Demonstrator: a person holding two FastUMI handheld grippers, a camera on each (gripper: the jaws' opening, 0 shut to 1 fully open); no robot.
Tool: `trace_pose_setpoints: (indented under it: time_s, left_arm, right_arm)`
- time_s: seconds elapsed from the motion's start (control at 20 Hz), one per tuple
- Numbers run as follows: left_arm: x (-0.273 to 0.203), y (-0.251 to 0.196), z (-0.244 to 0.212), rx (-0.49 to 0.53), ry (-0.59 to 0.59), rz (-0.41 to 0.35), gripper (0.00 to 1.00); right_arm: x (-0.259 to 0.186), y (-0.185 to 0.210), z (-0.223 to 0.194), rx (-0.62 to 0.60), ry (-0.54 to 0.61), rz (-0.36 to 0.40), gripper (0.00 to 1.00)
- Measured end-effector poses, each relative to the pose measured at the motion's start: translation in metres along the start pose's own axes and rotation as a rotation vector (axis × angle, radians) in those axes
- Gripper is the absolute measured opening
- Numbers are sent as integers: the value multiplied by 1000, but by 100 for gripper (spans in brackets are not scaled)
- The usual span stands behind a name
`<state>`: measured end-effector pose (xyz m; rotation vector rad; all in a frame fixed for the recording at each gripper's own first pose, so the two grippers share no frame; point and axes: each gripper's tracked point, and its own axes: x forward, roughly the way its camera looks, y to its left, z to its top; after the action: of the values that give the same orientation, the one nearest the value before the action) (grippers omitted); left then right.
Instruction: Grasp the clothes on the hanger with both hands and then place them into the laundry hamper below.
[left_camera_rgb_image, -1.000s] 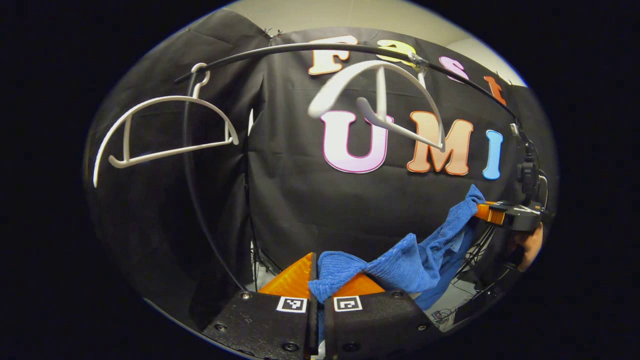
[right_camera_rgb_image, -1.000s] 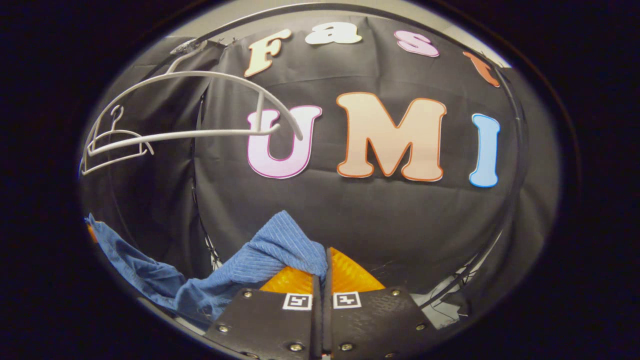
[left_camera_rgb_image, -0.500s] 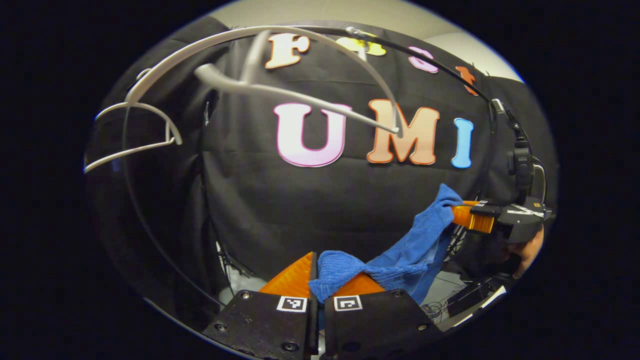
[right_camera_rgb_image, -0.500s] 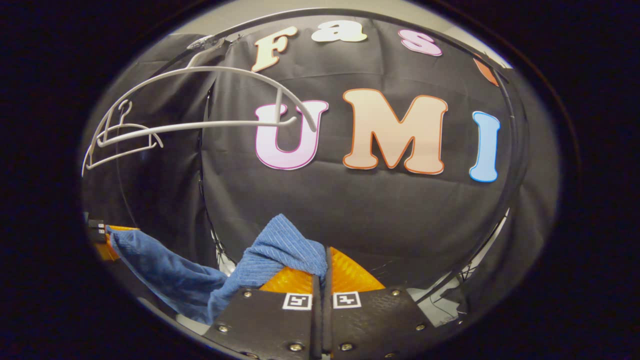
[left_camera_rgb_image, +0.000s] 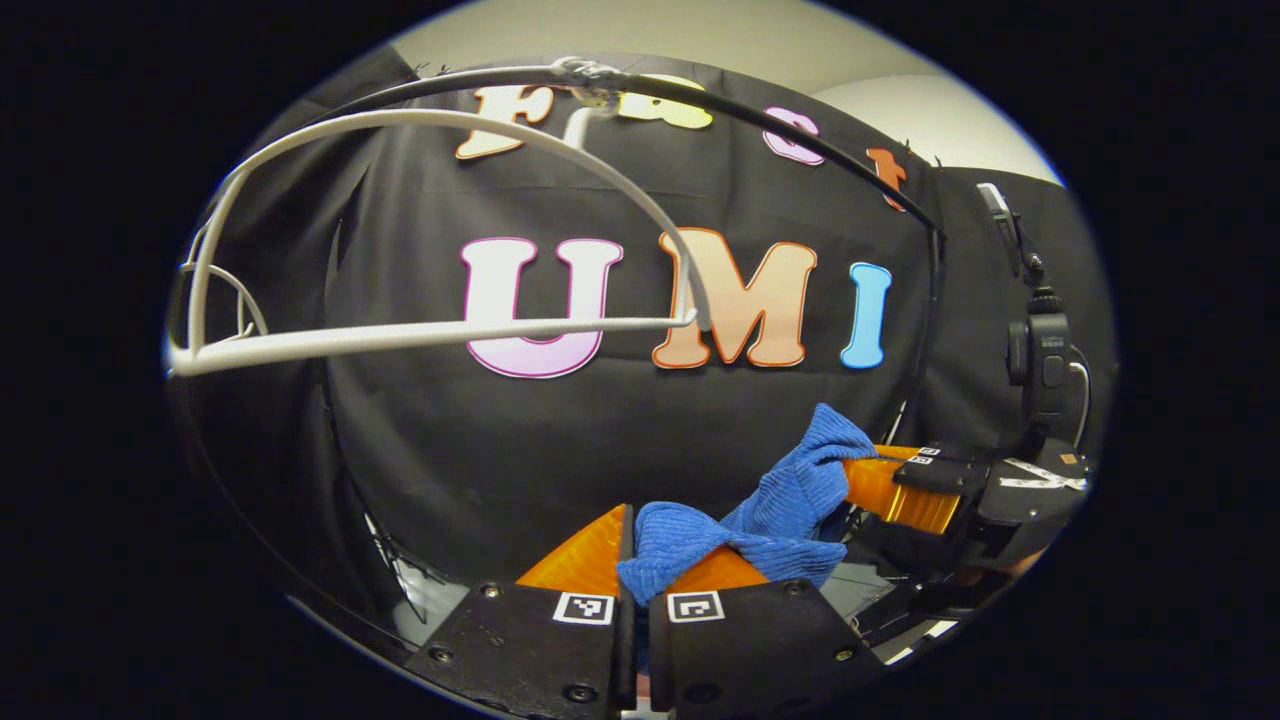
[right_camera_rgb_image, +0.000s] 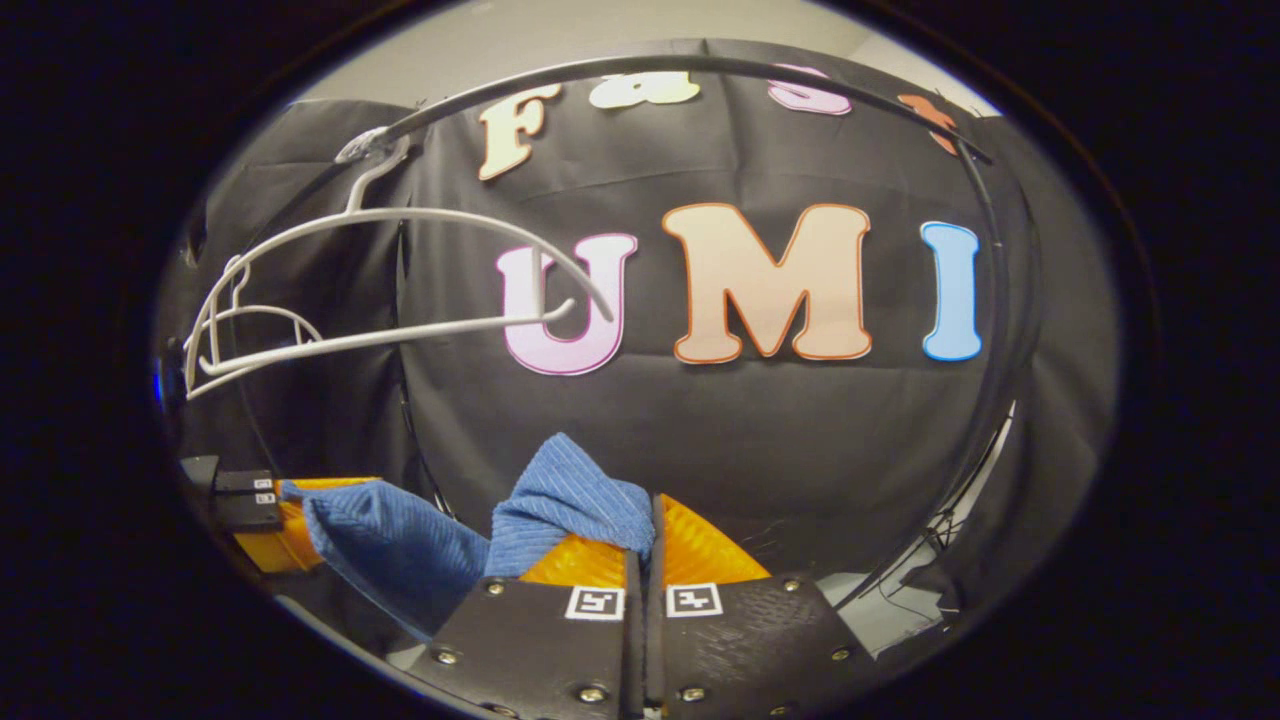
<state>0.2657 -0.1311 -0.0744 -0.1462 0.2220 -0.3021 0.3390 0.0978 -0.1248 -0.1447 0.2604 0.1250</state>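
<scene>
A blue ribbed garment (left_camera_rgb_image: 770, 520) hangs between the two grippers, off the hanger. My left gripper (left_camera_rgb_image: 632, 545) is shut on one end of it. In the left gripper view the right gripper (left_camera_rgb_image: 880, 480) sits close at the right, pinching the other end. My right gripper (right_camera_rgb_image: 645, 535) is shut on blue cloth (right_camera_rgb_image: 570, 500), and the left gripper (right_camera_rgb_image: 290, 515) shows at the lower left, holding its end. A bare white hanger (left_camera_rgb_image: 430, 240) hangs on the black rail (left_camera_rgb_image: 760, 100) above; the same white hanger (right_camera_rgb_image: 400, 280) shows in the right gripper view. The hamper is out of sight.
A second white hanger (right_camera_rgb_image: 250, 325) hangs farther along the rail at the left. The black rail (right_camera_rgb_image: 700, 70) arches overhead and drops down as a post (right_camera_rgb_image: 1000, 330) on the right. A black camera mount (left_camera_rgb_image: 1040, 360) stands at the right edge. Pale floor (right_camera_rgb_image: 880, 610) shows below.
The two grippers have come much closer together, so the garment between them bunches and sags. The bare hanger has swung from tilted to nearly level.
</scene>
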Motion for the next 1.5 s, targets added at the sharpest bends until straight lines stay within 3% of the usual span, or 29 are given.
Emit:
trace_pose_setpoints:
  time_s: [0.35,0.6,1.05,1.5]
  left_arm:
    - [31,-21,-5,21,5,0,6]
    - [50,-6,-34,48,23,98,6]
    - [83,24,-118,-7,155,164,5]
    - [103,51,-230,-20,346,193,6]
  right_arm:
    - [11,-26,5,78,5,-50,1]
    - [27,-37,-25,83,77,-98,1]
    - [70,-7,-118,110,284,-35,1]
    - [89,-11,-233,149,488,-71,2]
